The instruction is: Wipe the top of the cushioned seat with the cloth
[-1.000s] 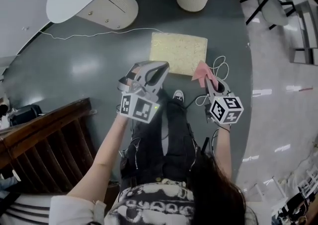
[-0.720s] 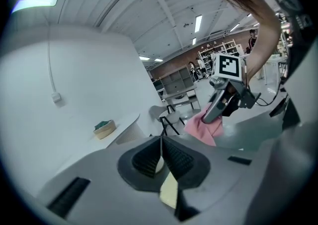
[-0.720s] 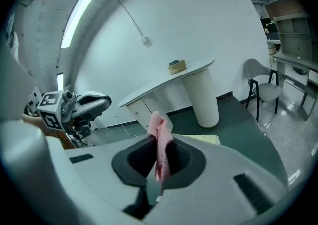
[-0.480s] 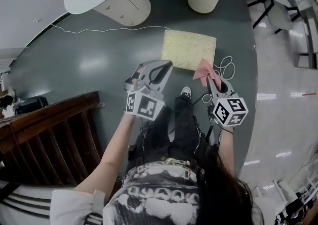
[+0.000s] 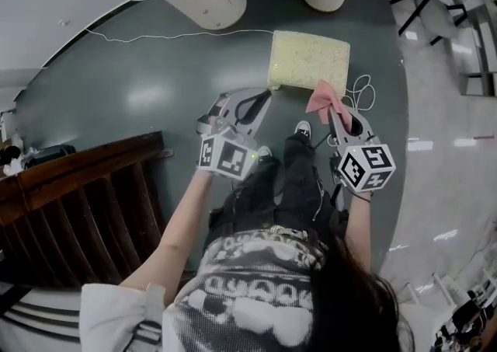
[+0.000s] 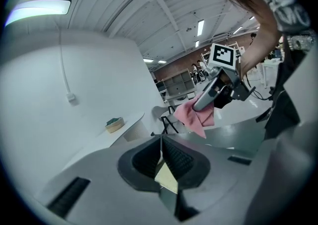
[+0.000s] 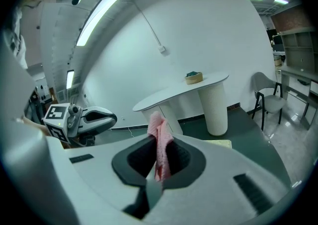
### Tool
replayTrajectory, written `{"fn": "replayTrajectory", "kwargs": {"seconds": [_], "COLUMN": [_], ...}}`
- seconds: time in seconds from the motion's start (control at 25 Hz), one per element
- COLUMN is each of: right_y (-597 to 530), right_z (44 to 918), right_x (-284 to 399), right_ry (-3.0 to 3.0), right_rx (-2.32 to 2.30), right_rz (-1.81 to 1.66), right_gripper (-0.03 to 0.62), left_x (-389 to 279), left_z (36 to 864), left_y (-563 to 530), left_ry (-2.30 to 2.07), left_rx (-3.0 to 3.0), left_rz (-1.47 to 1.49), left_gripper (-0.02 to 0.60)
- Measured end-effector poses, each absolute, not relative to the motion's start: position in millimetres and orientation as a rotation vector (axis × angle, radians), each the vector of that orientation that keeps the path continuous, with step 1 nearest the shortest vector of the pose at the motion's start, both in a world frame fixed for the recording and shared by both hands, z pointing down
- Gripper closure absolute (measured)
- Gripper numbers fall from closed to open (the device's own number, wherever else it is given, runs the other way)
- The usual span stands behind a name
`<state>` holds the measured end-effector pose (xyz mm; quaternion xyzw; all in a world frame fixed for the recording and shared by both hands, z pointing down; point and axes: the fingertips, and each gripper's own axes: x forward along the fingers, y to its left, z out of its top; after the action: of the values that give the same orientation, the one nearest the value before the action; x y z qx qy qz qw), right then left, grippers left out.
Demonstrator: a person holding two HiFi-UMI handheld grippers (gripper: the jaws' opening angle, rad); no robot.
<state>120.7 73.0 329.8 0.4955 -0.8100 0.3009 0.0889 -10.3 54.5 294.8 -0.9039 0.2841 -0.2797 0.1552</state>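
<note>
The person wears a black-and-white patterned top (image 5: 256, 296) with short white sleeves (image 5: 116, 315) banded in dark stripes, black trousers (image 5: 287, 187) and a dark shoe (image 5: 303, 130) with a white toe. Long dark hair (image 5: 353, 296) hangs loose. The left hand-held gripper (image 5: 262, 96) and the right hand-held gripper (image 5: 332, 112) are pale grey shells with black ribbed pads, each bearing a white cube (image 5: 227, 158) printed with black square markers.

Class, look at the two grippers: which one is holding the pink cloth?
The right gripper: its jaws are shut on the pink cloth. The left gripper has its jaws shut with nothing between them.
</note>
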Motion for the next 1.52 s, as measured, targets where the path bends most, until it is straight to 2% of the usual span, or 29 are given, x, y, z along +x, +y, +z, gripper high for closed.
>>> {"fn": "replayTrajectory", "kwargs": {"seconds": [0.36,0.76,1.04,1.52], "right_y": [142,184,205,228], "right_z": [303,273,263,268], "right_x": [61,27,27,68], "right_ry": [-2.447,-2.502,-2.491,-2.431], "right_rx": [1.434,1.44,1.429,1.467], "right_rz": [0.734,0.601,0.491,0.454], "right_gripper": [0.583,0.583,0.583,0.585], "left_x": [-56,-88,-91,-64], "left_z": [278,263,255,261], "left_y": [129,171,185,212], "left_ry": [0.83,0.879,0.958,0.815], "left_rx": [-2.584,-2.571,-2.575,-2.567], "left_rz": [-0.755,-0.725,-0.657,-0.672], "left_gripper": [0.569,0.569,0.569,0.569]}}
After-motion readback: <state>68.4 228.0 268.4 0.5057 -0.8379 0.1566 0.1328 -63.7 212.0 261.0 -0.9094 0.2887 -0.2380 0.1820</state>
